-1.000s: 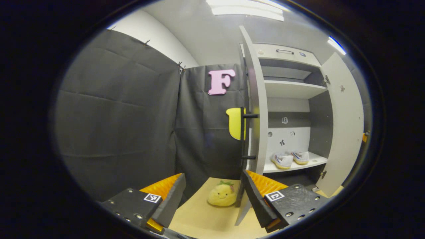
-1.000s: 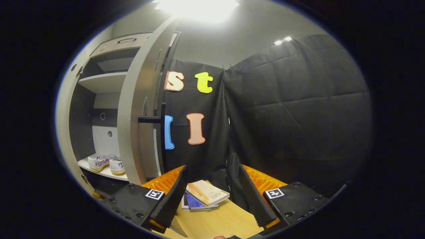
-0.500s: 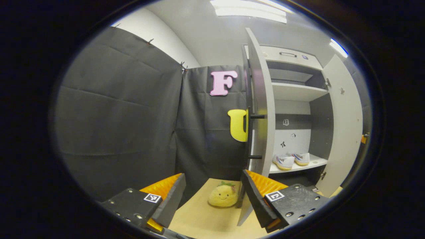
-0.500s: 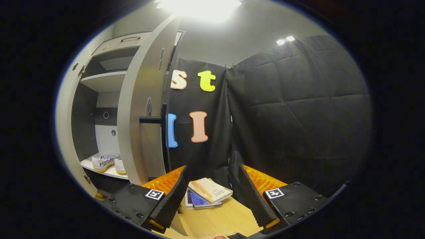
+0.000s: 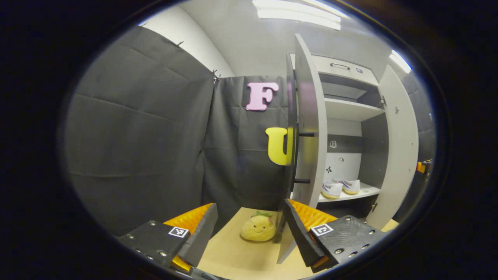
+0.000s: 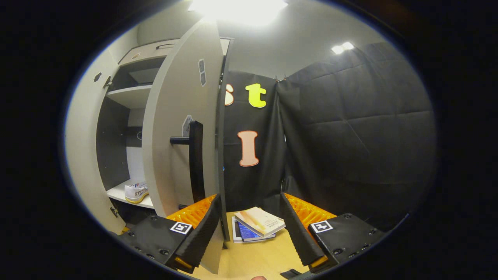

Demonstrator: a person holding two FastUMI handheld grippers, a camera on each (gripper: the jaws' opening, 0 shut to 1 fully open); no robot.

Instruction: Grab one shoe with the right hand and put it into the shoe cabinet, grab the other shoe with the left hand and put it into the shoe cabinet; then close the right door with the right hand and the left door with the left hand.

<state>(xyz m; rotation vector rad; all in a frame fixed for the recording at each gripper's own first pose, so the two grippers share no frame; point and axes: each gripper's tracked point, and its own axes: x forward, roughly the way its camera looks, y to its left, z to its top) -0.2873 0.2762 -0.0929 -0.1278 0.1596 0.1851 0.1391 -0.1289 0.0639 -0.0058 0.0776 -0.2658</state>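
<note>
Both tools, left [image 5: 249, 233] and right [image 6: 251, 229], spread empty; canvas shoes [image 5: 340, 187] on smooth shelf [image 5: 363, 191] behind flat door [image 5: 309, 128].

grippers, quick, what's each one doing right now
left gripper: open, holding nothing.
right gripper: open, holding nothing.

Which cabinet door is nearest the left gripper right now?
The left door, edge-on with black handle pegs, just beyond the left gripper; the right door stands farther off.
</note>
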